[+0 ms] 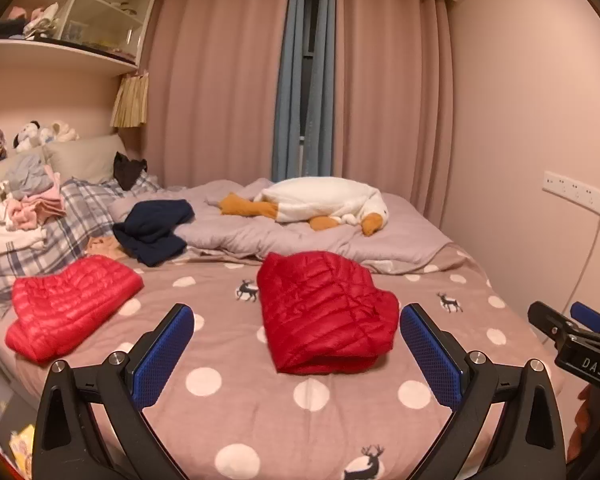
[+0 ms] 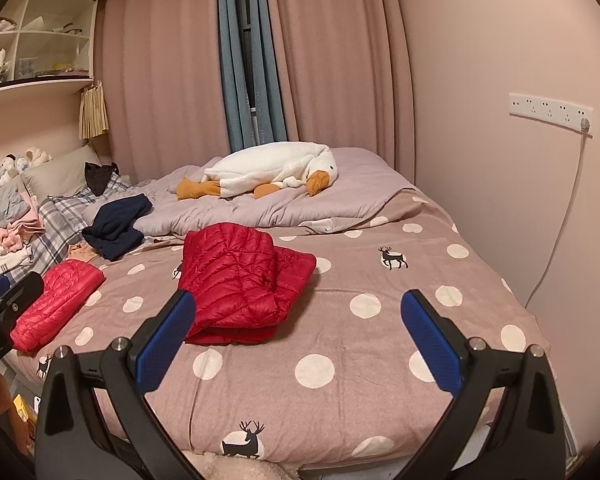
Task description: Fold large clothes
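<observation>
Left gripper: fingers spread wide, nothing between the blue pads, held above the near part of the bed. Right gripper: likewise spread wide, holding nothing, above the polka-dot sheet.

Folded red down jacket lying flat on the sheet mid-bed, ahead of both grippers, touched by neither. Second red down jacket to the left near the bed edge, well apart from the first, lying loosely.

Dark navy garment crumpled behind the two jackets, beside the grey quilt. White goose plush on the quilt. Pile of light clothes far left on the plaid cover.
</observation>
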Motion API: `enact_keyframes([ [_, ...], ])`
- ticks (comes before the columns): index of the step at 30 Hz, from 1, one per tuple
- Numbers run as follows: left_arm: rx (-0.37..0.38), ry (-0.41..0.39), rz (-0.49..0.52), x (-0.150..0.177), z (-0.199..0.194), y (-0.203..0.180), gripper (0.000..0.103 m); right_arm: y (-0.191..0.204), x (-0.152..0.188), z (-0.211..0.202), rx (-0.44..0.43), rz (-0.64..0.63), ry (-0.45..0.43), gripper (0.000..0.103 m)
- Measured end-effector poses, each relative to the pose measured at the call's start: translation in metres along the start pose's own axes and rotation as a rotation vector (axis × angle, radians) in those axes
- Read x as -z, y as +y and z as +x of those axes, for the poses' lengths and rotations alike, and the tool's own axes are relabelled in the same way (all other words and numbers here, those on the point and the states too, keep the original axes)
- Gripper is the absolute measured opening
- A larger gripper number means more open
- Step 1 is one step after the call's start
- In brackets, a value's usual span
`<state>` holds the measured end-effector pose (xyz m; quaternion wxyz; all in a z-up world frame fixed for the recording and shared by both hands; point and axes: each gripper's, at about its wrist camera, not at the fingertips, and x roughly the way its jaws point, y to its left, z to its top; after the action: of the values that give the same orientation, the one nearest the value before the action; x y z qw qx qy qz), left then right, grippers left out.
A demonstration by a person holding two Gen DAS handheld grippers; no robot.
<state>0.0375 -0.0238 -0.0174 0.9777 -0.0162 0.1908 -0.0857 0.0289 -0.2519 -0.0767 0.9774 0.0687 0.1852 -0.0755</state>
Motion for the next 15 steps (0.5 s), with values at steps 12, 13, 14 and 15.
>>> enact_keyframes([
  [12, 0.014, 0.019, 0.004, 0.0004, 0.0035, -0.0010, 0.102, 0.0007, -0.0002, 0.0027, -0.002, -0.002, 0.014, 0.103],
  [13, 0.018, 0.023, 0.001, 0.0006, 0.0039, -0.0009, 0.102, 0.0005, -0.0003, 0.0029, -0.003, -0.002, 0.014, 0.103],
  [14, 0.020, 0.025, -0.001, 0.0008, 0.0043, -0.0006, 0.102, 0.0005, -0.0004, 0.0029, -0.004, -0.002, 0.013, 0.103],
  [15, 0.019, 0.027, -0.001, 0.0009, 0.0045, -0.0006, 0.102, 0.0004, -0.0003, 0.0028, -0.004, 0.000, 0.014, 0.103],
])
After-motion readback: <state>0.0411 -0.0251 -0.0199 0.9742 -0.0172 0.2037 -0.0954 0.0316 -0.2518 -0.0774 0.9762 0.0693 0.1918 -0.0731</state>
